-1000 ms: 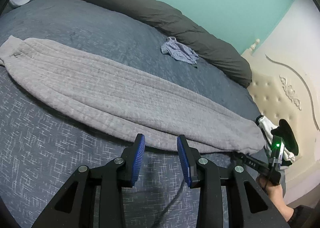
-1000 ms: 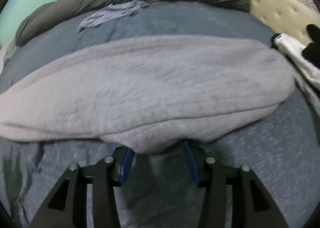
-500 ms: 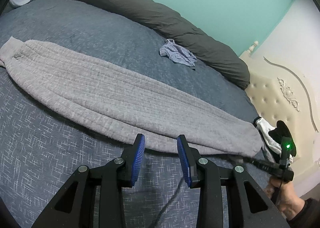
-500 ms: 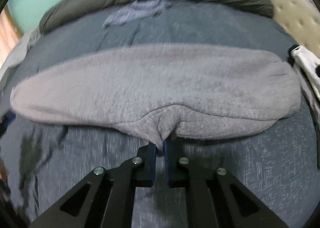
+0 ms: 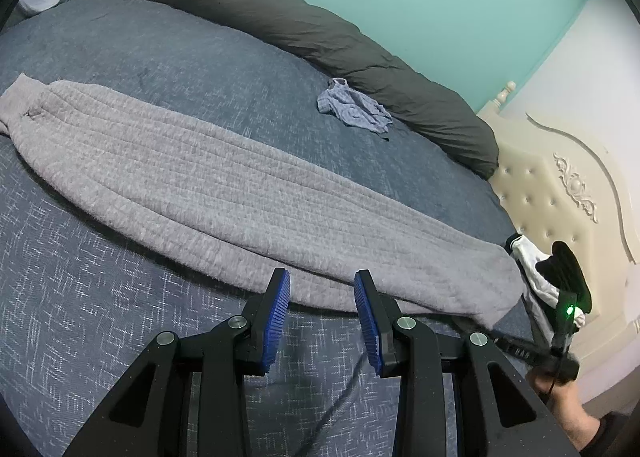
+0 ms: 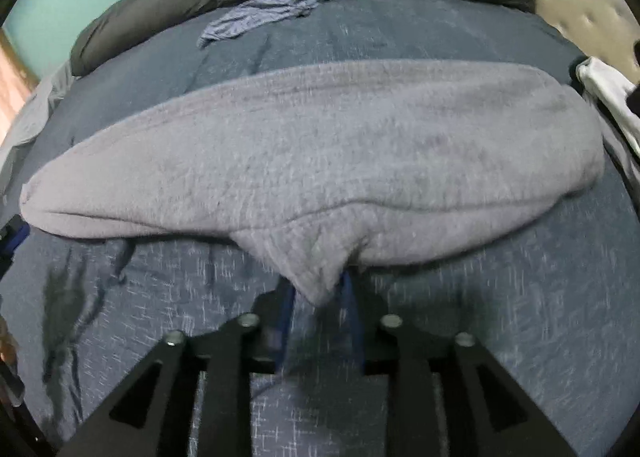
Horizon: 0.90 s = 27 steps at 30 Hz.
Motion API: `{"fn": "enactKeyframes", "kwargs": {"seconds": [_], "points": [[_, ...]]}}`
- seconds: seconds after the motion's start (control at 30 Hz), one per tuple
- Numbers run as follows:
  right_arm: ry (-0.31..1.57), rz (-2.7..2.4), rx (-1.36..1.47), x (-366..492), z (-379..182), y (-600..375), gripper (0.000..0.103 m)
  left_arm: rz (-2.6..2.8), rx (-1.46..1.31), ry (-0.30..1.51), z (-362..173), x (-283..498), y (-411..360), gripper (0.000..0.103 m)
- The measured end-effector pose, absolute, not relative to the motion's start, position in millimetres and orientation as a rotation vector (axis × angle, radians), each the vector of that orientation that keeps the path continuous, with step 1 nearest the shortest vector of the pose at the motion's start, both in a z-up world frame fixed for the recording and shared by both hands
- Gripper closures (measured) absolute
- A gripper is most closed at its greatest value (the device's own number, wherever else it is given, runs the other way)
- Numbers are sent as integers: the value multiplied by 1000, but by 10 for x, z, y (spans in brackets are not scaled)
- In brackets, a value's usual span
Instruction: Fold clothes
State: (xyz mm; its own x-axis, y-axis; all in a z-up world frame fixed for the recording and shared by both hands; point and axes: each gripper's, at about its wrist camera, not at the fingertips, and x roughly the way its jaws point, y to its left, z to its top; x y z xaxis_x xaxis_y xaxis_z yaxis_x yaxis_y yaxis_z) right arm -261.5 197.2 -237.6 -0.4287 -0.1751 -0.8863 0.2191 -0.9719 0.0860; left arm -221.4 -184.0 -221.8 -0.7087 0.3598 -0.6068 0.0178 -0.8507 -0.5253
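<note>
A long grey knitted garment lies folded lengthwise across the blue bedspread. My left gripper hovers just short of its near edge, open, with nothing between the blue pads. In the right wrist view the same garment has its near edge drawn into a point. That point sits between the fingers of my right gripper, whose jaws are opening; the pads stand apart from the cloth. The view is blurred. The right gripper's body also shows at the bed's right corner.
A crumpled pale blue cloth lies farther back, beside a rolled dark grey duvet along the teal wall. White and black clothes are piled by the cream tufted headboard. A cable runs over the bedspread.
The right gripper closed on the garment's near edge half a second ago, pulled it into a point, and its jaws have now parted again. The left gripper has stayed put.
</note>
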Motion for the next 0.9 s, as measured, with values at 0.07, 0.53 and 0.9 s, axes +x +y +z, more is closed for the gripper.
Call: {"fn": "enactKeyframes", "kwargs": {"seconds": [0.07,0.53,0.9], "points": [[63,-2481,1559,-2560,-2487,1954,73,2632,-1096,-762,-2224,-2213,-1847,66],[-207,-2517,1497,-2640,-2500,2159,99,2640,-1096,-768,-2230,-2208,-1824,65],[107,-2386,1561,-2519,-2471,2185,100,2637,-1093,-765,-2218,-2199,-1837,64]]}}
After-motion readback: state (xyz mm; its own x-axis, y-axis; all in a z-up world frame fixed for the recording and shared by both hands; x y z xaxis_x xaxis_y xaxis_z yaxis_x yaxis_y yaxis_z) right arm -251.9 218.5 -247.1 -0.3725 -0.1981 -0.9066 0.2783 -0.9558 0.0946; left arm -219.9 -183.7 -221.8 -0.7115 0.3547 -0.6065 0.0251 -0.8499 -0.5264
